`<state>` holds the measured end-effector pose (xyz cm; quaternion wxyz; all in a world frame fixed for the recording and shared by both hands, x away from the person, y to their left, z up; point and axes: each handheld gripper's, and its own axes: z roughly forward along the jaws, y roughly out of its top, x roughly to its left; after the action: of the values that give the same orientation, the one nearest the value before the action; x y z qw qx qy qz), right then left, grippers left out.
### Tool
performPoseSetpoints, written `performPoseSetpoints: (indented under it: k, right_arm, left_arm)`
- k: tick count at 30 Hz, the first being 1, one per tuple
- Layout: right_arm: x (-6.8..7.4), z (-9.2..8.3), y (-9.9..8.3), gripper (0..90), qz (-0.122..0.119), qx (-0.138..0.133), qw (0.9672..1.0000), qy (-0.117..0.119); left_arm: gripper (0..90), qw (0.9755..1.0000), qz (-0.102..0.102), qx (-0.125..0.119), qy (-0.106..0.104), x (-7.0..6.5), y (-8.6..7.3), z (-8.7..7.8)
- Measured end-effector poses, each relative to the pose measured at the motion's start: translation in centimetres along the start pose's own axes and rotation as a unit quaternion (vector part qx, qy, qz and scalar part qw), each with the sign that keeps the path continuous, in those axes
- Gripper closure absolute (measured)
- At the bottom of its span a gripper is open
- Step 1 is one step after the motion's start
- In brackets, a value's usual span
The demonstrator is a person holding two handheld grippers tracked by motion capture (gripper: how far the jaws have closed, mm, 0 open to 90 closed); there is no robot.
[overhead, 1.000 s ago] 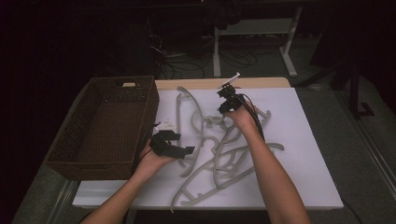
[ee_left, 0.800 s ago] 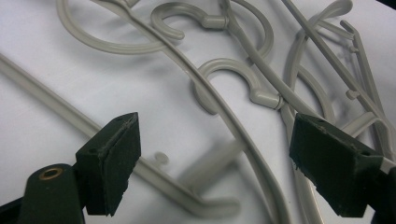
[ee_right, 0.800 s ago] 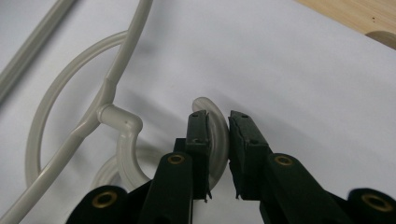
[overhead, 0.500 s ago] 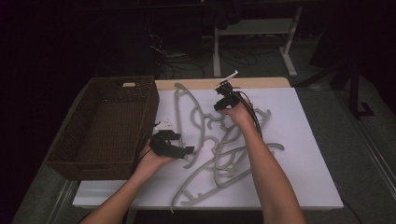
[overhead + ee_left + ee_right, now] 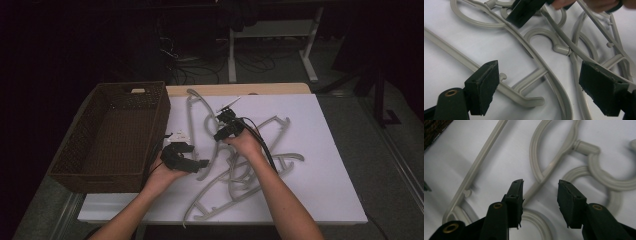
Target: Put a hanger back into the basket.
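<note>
Several grey plastic hangers (image 5: 235, 172) lie tangled on the white table top (image 5: 325, 165). My left gripper (image 5: 199, 161) sits at the pile's left edge, jaws wide open. In the left gripper view it (image 5: 541, 72) hovers over crossed hanger arms (image 5: 524, 85) and pinches nothing. My right gripper (image 5: 220, 131) is low over the pile's far part. Its jaws (image 5: 541, 183) have just been opening and stand apart, astride a thin hanger arm (image 5: 541, 176) below a hook loop, pads not pressing on it. One of its jaws also shows in the left gripper view (image 5: 524, 11).
A brown wicker basket (image 5: 162, 117) stands on the left of the table, close to my left hand. More hangers reach toward the far edge (image 5: 192, 100) and the right (image 5: 280, 122). A black cable (image 5: 262, 145) trails along the right forearm.
My right gripper has come down and nearer, toward the left, onto the hanger pile, and its jaws have opened. The left gripper has stayed put.
</note>
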<state>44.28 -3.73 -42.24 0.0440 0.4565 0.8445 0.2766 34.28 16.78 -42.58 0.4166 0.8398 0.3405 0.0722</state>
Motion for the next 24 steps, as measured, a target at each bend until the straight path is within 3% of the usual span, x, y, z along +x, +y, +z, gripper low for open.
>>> performPoseSetpoints:
  k: [2,6,11,17,24]
  right_arm:
    - [0.2,0.8,-0.1,54.7,0.01,0.002,0.9999,0.007]
    - [0.7,2.1,0.1,53.9,0.015,0.01,0.9998,-0.003]
    - [1.7,2.8,0.3,58.0,-0.004,0.021,0.9988,-0.044]
    - [2.7,3.1,1.1,61.9,0.008,0.045,0.9952,-0.086]
    - [2.1,3.1,1.2,75.3,0.036,0.039,0.9947,-0.088]
  left_arm:
    - [16.7,1.0,-0.001,0.0,0.0,0.0,0.0,0.0]
    - [16.7,1.0,-0.001,-0.001,0.002,0.1,0.0,0.0]
    - [16.7,1.0,-0.003,-0.001,0.003,0.2,0.0,0.0]
    - [16.7,1.0,0.0,0.002,0.004,0.0,-0.1,0.1]
    - [16.7,1.0,-0.001,0.003,0.003,0.1,-0.1,0.2]
